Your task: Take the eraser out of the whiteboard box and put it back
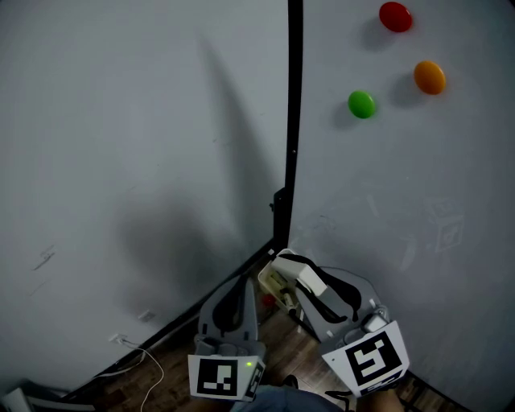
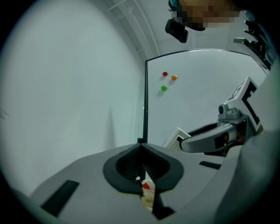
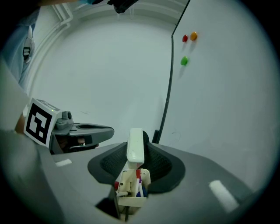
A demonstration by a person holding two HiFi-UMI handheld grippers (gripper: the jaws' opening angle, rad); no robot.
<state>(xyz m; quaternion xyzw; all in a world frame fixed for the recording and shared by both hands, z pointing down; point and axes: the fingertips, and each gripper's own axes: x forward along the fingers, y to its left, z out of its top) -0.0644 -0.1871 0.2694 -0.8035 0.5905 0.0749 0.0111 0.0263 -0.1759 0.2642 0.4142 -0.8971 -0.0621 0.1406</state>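
Observation:
My right gripper is shut on a white eraser, which stands upright between its dark pads. The eraser's lower end sits at the mouth of the cream whiteboard box, which holds red and blue markers. In the head view the same eraser lies in the right gripper, right beside the box at the whiteboard's lower corner. My left gripper hangs just left of the box with its jaws together and nothing held. Through the slit below its tips I see the box.
The whiteboard fills the right side, edged by a black frame. Red, orange and green magnets stick to it high up. A grey wall stands at left; a white cable lies on the wooden floor.

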